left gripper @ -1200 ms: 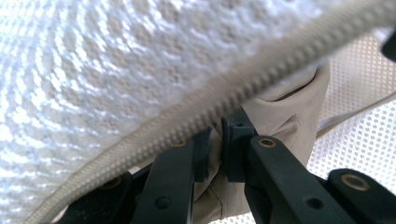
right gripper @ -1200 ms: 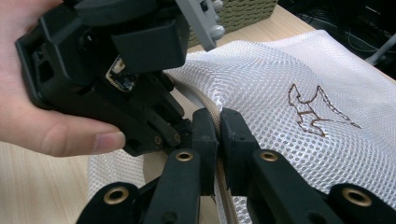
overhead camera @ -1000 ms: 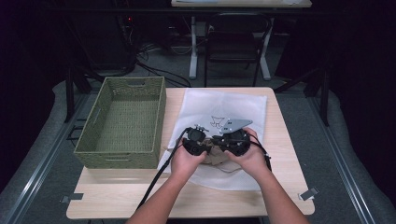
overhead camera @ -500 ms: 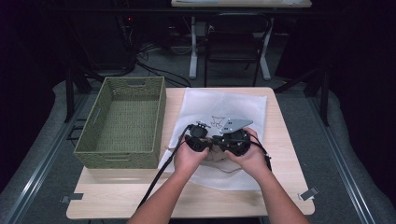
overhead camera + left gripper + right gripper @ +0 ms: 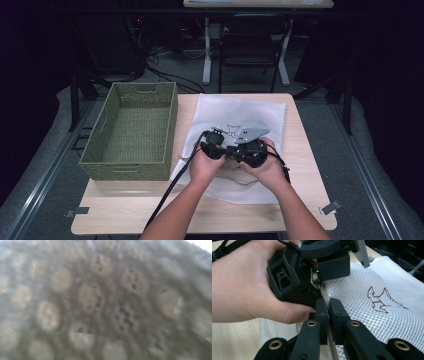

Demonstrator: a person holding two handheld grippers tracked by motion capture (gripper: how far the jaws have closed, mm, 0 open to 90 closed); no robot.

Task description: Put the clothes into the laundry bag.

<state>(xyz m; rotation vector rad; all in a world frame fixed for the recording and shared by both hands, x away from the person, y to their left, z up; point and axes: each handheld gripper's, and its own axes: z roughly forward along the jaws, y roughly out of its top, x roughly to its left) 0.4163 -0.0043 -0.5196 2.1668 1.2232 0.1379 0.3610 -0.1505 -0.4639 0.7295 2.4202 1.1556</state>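
Observation:
A white mesh bag (image 5: 240,112) lies flat on the wooden table (image 5: 125,210), with a brown stitched figure (image 5: 382,300) on it. Both hands hold their grippers close together over the middle of the bag. My right gripper (image 5: 328,312) is shut on the bag's zipper strip (image 5: 324,292), which runs up between its jaws. Just beyond it, a hand (image 5: 244,282) holds my left gripper (image 5: 299,277) on the same seam, and its jaws are hidden. In the left gripper view, blurred mesh (image 5: 100,302) lies right against the lens. In the high view the left gripper (image 5: 214,145) and the right gripper (image 5: 250,150) almost touch.
A woven green basket (image 5: 125,167) stands on the left part of the table beside the bag. The left gripper's black cable (image 5: 165,195) trails toward the table's front edge. A chair (image 5: 250,45) and another table's legs stand on the floor beyond the far edge.
The left gripper has edged slightly farther up the bag. The right gripper has kept still on the zipper strip.

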